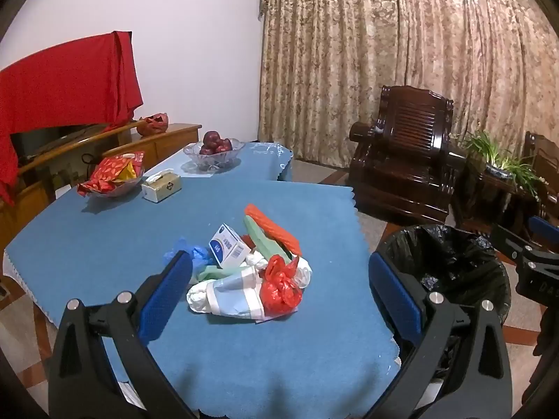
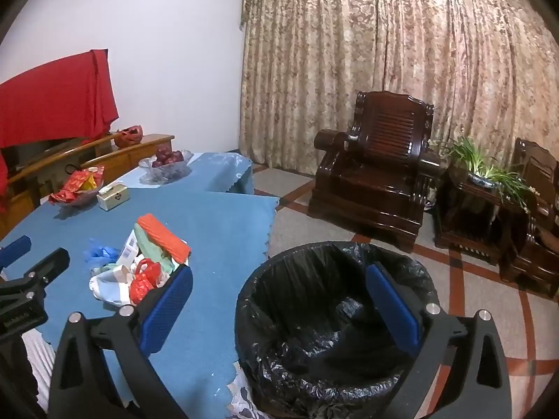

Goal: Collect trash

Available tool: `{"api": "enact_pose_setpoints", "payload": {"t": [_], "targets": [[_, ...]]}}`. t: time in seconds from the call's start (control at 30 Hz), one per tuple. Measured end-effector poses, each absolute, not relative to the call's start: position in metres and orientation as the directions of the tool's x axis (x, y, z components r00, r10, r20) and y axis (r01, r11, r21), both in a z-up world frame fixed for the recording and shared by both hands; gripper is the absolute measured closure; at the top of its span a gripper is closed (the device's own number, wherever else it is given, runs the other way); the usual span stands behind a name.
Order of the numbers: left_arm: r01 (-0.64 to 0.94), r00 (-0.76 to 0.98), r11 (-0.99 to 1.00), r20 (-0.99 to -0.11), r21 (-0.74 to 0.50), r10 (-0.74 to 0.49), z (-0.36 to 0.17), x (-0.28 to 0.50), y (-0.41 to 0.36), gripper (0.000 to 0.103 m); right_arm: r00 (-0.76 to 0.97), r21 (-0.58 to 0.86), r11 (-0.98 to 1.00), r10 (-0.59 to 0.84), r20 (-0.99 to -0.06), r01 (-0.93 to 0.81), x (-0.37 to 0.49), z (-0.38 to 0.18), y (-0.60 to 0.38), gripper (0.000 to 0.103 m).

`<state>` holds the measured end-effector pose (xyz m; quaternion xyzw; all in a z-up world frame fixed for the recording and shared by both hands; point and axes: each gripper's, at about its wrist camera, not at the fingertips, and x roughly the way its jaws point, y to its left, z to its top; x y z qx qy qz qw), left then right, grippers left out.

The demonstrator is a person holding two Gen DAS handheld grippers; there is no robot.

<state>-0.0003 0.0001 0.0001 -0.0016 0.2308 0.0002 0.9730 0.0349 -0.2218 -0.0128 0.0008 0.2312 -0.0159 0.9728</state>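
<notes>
Both grippers are spread as wide as they go and neither one has anything in it. The left gripper [image 1: 279, 279] hangs over the near edge of the blue tablecloth [image 1: 104, 244], aimed down a bit at the trash pile [image 1: 251, 265], not touching it. That pile sits mid-table: a knotted red plastic bag [image 1: 279, 286], a small white and blue box [image 1: 229, 248], an orange wrapper [image 1: 272, 230], crumpled blue plastic [image 1: 188, 249] and some pale bags. The right gripper [image 2: 279, 296] floats just off the table's edge above the black-lined trash bin [image 2: 314, 331], which stands on the floor right beside the table. Its blue pads [image 2: 167, 307] are bare, nothing between them.
</notes>
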Motion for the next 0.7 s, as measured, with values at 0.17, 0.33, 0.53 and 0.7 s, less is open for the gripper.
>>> {"api": "enact_pose_setpoints", "payload": {"t": [0.17, 0.33, 0.53, 0.7], "targets": [[-0.001, 0.892, 1.0, -0.451, -0.006, -0.002, 0.0001, 0.0, 0.0003, 0.005, 0.893, -0.006, 1.0, -0.026, -0.449, 0.026, 0.035, -0.0123, -0.2206, 0.006], [-0.001, 0.894, 1.0, -0.449, -0.006, -0.002, 0.0001, -0.0001, 0.0002, 0.005, 0.893, -0.008, 0.999, -0.031, -0.448, 0.031, 0.035, -0.0128, -0.221, 0.006], [-0.001, 0.894, 1.0, -0.448, -0.006, -0.002, 0.0001, -0.0003, 0.0002, 0.005, 0.893, -0.01, 1.0, -0.031, -0.448, 0.029, 0.0349, -0.0128, -0.221, 0.006], [-0.001, 0.895, 1.0, -0.447, -0.006, -0.002, 0.0002, -0.0003, 0.0003, 0.005, 0.893, -0.014, 0.999, -0.033, -0.449, 0.03, 0.0354, -0.0116, -0.2198, 0.006]]}}
